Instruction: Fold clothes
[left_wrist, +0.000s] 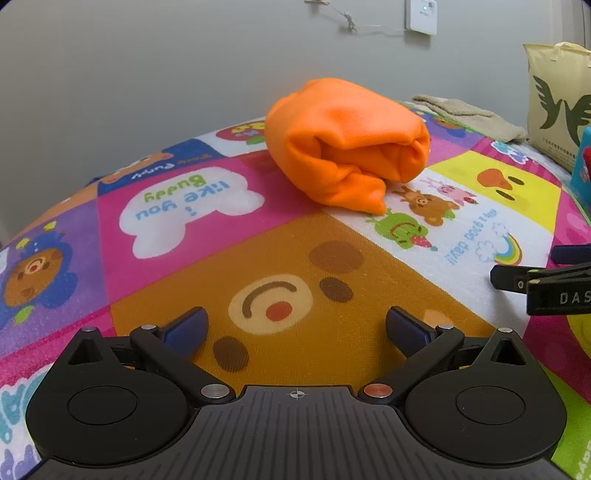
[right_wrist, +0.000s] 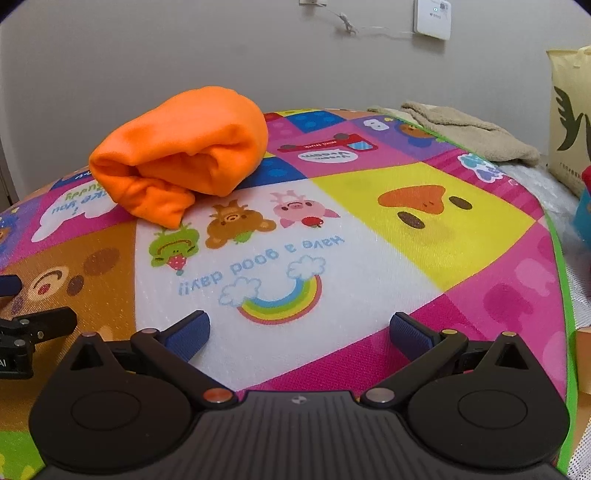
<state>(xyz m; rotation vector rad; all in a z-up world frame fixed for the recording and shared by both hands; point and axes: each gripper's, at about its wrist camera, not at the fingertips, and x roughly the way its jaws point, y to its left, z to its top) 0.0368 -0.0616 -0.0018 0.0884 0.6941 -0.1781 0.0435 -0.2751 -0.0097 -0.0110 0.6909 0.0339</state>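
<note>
An orange garment (left_wrist: 343, 144) lies folded into a thick bundle on the colourful cartoon play mat (left_wrist: 207, 192). It also shows in the right wrist view (right_wrist: 184, 155), up and to the left. My left gripper (left_wrist: 295, 328) is open and empty, low over the brown bear panel, well short of the bundle. My right gripper (right_wrist: 299, 334) is open and empty over the white rainbow panel of the mat (right_wrist: 424, 229). The right gripper shows at the right edge of the left wrist view (left_wrist: 543, 284). The left gripper shows at the left edge of the right wrist view (right_wrist: 29, 332).
A beige towel (left_wrist: 465, 116) lies at the mat's far edge, also in the right wrist view (right_wrist: 469, 133). A cream bag with a green bird print (left_wrist: 557, 103) stands at the far right. A blue box (left_wrist: 581, 162) sits beside it. A grey wall rises behind.
</note>
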